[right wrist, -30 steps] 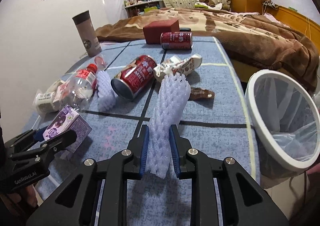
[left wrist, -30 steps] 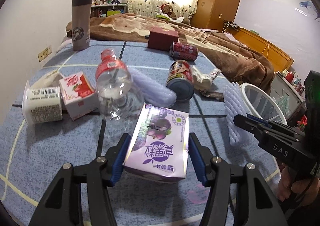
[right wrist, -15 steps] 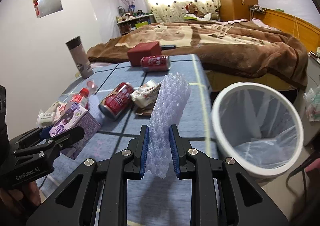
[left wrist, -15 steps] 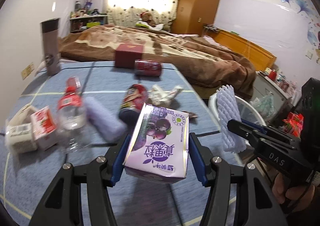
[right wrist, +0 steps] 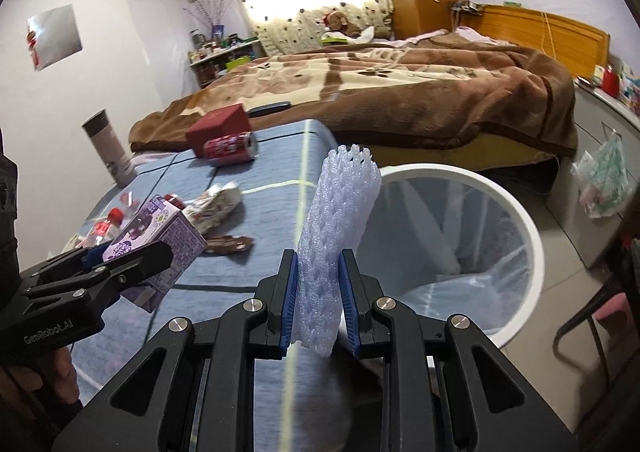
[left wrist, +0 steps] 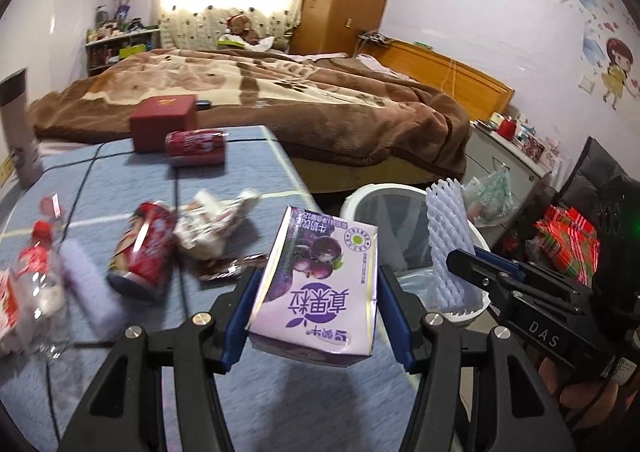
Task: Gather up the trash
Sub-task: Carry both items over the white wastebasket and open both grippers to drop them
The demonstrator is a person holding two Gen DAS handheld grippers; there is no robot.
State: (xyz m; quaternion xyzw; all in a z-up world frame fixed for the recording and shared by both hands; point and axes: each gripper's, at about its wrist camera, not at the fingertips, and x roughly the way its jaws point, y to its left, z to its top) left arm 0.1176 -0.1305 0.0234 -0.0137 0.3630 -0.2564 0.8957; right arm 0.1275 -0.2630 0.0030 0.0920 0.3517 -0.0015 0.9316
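Blue-cloth worktop (left wrist: 132, 179) beside a brown-blanketed bed (left wrist: 280, 91) carries red cans, a clear plastic bottle and wrappers. Left tongs (left wrist: 316, 316) grasp a purple rectangular drink carton (left wrist: 316, 284), lifted clear of the cloth. Right tongs (right wrist: 318, 300) are clenched on a white foam fruit net (right wrist: 336, 244), upright just beside the white round bag-lined bin (right wrist: 516, 219).

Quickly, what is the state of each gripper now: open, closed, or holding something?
Left gripper: closed on the purple drink carton.
Right gripper: closed on the white foam net sleeve.
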